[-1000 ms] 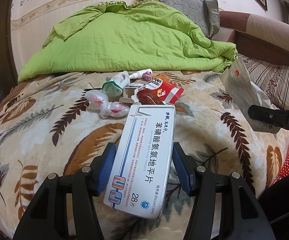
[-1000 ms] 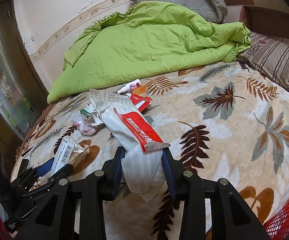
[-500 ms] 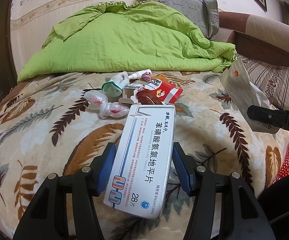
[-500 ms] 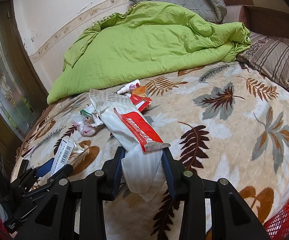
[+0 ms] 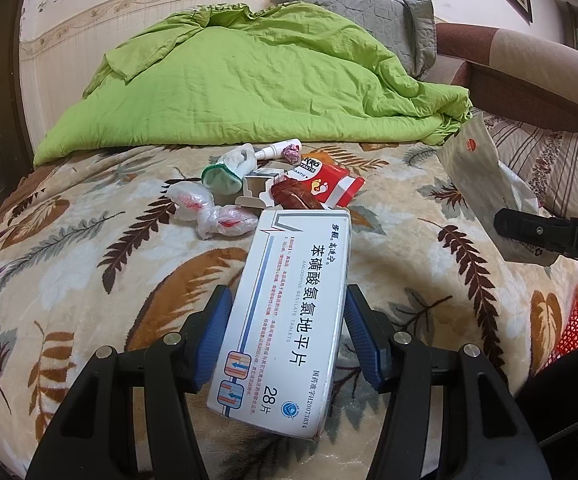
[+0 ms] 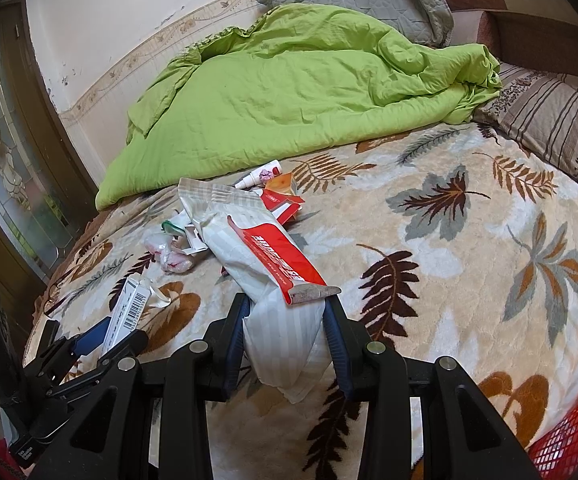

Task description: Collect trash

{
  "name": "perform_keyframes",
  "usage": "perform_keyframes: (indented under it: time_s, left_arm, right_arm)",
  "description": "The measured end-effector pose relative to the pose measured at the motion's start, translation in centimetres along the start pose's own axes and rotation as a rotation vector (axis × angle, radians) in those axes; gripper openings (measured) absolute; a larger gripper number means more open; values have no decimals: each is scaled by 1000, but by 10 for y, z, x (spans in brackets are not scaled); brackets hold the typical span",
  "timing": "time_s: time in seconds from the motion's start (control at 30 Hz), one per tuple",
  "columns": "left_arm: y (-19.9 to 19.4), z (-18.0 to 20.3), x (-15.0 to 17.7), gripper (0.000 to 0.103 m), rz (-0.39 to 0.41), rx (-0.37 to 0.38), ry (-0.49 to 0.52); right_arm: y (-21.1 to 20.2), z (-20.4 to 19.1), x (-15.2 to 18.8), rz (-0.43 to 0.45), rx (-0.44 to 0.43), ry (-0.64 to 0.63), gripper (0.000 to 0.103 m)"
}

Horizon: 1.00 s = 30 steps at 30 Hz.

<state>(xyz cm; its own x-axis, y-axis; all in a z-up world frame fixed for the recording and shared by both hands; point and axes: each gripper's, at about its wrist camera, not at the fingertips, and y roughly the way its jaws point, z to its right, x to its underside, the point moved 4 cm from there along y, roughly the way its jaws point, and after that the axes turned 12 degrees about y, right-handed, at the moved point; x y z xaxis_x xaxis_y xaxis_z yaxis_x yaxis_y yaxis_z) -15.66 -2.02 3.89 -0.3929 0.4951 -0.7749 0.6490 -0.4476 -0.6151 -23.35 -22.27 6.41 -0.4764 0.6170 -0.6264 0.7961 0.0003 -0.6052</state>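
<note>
My left gripper (image 5: 287, 330) is clamped on a white medicine box (image 5: 285, 316), held above the leaf-patterned blanket (image 5: 69, 248); my right gripper (image 6: 287, 334) pinches a white and red wrapper bag (image 6: 257, 256); beyond lies the litter heap (image 5: 265, 188); farthest, a green quilt (image 5: 249, 84); a red basket (image 6: 569, 440) sits at the right edge.

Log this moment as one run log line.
left gripper: shut on medicine box | right gripper: shut on white wrapper | trash pile on bed | red basket nearby
</note>
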Motion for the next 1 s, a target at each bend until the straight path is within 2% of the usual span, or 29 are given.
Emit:
perform_keyframes:
  time_s: [0.7,1.0]
  left_arm:
    - [0,3,-1,56,5,-2,3]
    - [-3,10,-6,56,32,27,15]
  right_arm:
    - [1,-1,0,3,5,4,41]
    - [-14,6,0,20,22,45,41]
